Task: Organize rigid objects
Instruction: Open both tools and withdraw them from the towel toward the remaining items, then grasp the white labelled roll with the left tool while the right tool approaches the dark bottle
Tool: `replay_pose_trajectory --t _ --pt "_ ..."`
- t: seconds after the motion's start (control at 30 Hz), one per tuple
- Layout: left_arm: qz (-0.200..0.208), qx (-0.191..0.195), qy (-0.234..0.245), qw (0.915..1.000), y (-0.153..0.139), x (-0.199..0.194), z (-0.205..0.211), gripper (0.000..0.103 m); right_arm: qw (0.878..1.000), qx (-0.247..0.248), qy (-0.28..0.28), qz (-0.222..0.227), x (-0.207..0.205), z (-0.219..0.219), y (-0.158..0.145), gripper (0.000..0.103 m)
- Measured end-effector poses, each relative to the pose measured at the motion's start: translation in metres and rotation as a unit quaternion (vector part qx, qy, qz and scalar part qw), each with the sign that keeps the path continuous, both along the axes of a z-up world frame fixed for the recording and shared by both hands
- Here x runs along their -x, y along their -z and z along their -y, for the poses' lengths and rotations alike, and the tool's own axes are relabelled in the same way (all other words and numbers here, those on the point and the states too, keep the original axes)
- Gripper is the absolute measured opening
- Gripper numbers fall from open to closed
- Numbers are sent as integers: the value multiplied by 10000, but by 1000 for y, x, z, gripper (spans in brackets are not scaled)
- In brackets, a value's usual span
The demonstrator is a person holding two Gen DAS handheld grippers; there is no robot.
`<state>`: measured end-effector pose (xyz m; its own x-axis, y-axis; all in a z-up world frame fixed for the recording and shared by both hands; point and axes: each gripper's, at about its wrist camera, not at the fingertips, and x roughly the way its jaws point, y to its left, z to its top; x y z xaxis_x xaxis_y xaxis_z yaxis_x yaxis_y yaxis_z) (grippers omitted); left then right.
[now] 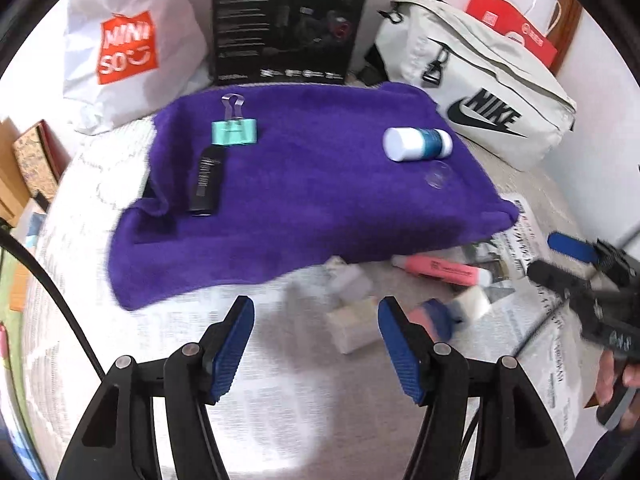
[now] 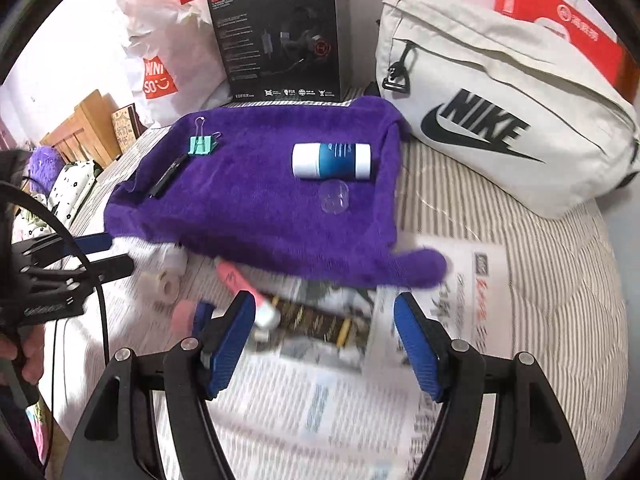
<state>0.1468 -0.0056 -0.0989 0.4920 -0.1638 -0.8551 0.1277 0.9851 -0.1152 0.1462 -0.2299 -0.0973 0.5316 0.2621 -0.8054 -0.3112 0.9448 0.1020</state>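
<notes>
Left wrist view: the left gripper (image 1: 316, 344) stands half open and empty at bottom centre over newspaper (image 1: 260, 400); the binder clip (image 1: 234, 130) and bottle (image 1: 416, 143) lie apart on the purple towel (image 1: 312, 208) above.

Right wrist view: the right gripper (image 2: 324, 344) gapes empty at bottom centre; the pink highlighter (image 2: 244, 288) lies just below the towel's near edge.

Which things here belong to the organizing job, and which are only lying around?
Job:
binder clip
black stick
white and blue bottle
clear cap
pink highlighter
purple towel

Just lying about:
Nike bag
black box
Miniso bag
newspaper
</notes>
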Motion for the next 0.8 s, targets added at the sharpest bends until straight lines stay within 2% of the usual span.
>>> replay_pose_trajectory --t 0.13,0.3,0.47,0.67,0.73,0.77,0.8 --pt "-104 -26 -9 9999 9 -6 16 63 10000 6 19 72 24 10 -1 73" --pt "-221 -279 -124 9993 24 -8 16 63 10000 -30 34 -1 39 17 8 75" --pt "-282 -314 -215 9989 27 -1 2 63 9999 -96 82 -87 43 23 16 75" --pt "-188 -380 -107 9990 30 -1 8 62 9997 -220 25 -61 36 16 15 75" --pt "-111 -486 -91 9987 29 -2 11 46 9998 -175 -33 -24 33 11 13 75" --pt "-126 -506 -50 9986 30 -3 12 31 9999 -157 -72 1 31 8 12 75" --pt "-155 -484 -2 9987 31 -4 12 30 9998 -136 -128 30 29 5 11 75"
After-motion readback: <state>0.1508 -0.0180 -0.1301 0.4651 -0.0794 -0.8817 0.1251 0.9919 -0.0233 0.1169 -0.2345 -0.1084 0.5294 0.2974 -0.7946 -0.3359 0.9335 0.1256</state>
